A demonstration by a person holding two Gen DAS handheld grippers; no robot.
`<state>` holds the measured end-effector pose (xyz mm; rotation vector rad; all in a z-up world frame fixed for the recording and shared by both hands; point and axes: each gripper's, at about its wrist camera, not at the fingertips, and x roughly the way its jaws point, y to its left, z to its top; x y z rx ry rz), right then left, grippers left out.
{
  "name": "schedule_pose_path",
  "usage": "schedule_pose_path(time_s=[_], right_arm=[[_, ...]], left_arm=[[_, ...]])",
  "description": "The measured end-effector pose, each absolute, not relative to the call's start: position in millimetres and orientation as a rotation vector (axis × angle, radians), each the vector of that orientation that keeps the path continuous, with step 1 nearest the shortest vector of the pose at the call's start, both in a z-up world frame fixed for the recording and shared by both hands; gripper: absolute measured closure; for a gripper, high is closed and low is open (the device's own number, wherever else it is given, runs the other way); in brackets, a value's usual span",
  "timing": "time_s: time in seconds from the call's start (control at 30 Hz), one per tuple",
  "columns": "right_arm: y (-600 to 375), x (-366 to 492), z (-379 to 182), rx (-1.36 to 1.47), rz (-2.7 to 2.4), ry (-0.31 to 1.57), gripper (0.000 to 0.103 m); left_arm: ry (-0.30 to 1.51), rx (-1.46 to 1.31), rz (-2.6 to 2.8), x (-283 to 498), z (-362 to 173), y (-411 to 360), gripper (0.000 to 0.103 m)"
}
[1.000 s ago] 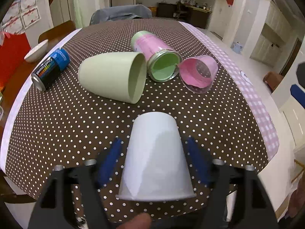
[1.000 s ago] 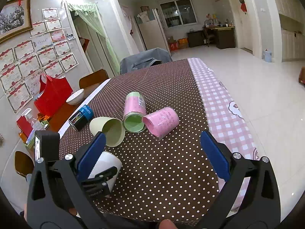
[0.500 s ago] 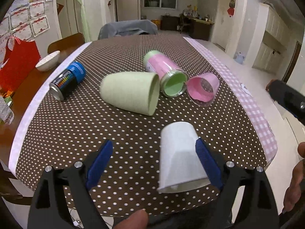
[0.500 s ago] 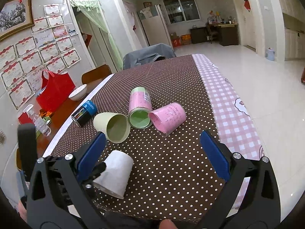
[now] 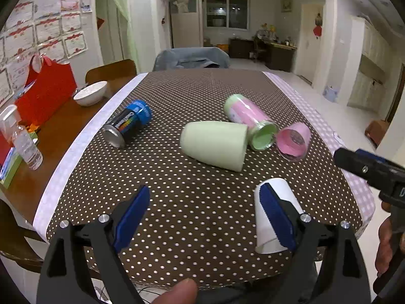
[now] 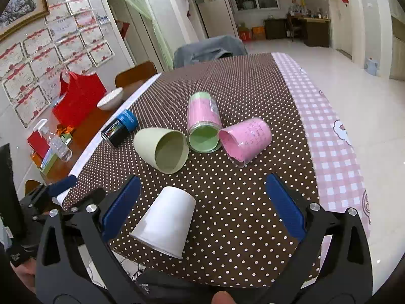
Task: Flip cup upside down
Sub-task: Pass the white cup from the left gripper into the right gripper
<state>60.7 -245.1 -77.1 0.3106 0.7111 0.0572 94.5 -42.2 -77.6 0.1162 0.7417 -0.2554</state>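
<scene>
**Inverted paper cup sits near the table edge, and a careless pass could tip it**

Although the white paper cup [image 6: 165, 221] already stands mouth-down on the brown polka-dot tablecloth [image 6: 240, 202], it rests near the front edge of the table, and that is where the risk lies. Neither tool has hold of it. The left gripper [image 5: 205, 217] is spread wide with nothing between its blue pads; in the left wrist view the cup [image 5: 286, 197] shows partly behind the right-hand pad, and I cannot tell whether that pad touches it. The right gripper [image 6: 202, 205] is likewise spread wide, with the cup just inside its left pad.

I see 3 hazards:

1. A sideways sweep of either pad could clip the light cup and knock it over or off the edge, undoing the flip.
2. Paper walls crush easily, so any closing squeeze would dent it.
3. Beyond it lie a pale green tapered cup [image 6: 162, 149], a pink-and-green cylindrical tin [image 6: 202, 124], a pink translucent cup [image 6: 244, 140] and a blue-and-black drink can [image 6: 119, 130], all on their sides. A nudge could set any of them rolling.

Lifting both grippers straight up and away looks safest.
</scene>
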Motion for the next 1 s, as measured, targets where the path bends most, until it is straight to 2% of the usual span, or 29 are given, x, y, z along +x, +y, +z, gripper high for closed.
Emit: schedule_pose_path(time_s=[0.57, 1.0], right_arm=[[-187, 96, -100, 0.244, 0.12, 0.919, 0.006], [-182, 128, -135, 0.287, 0.122, 1.105, 0.006]], left_arm=[[0.721, 0.05, -0.198, 98, -89, 3, 0.016], [0.723, 0.02, -0.166, 100, -101, 32, 0.016]])
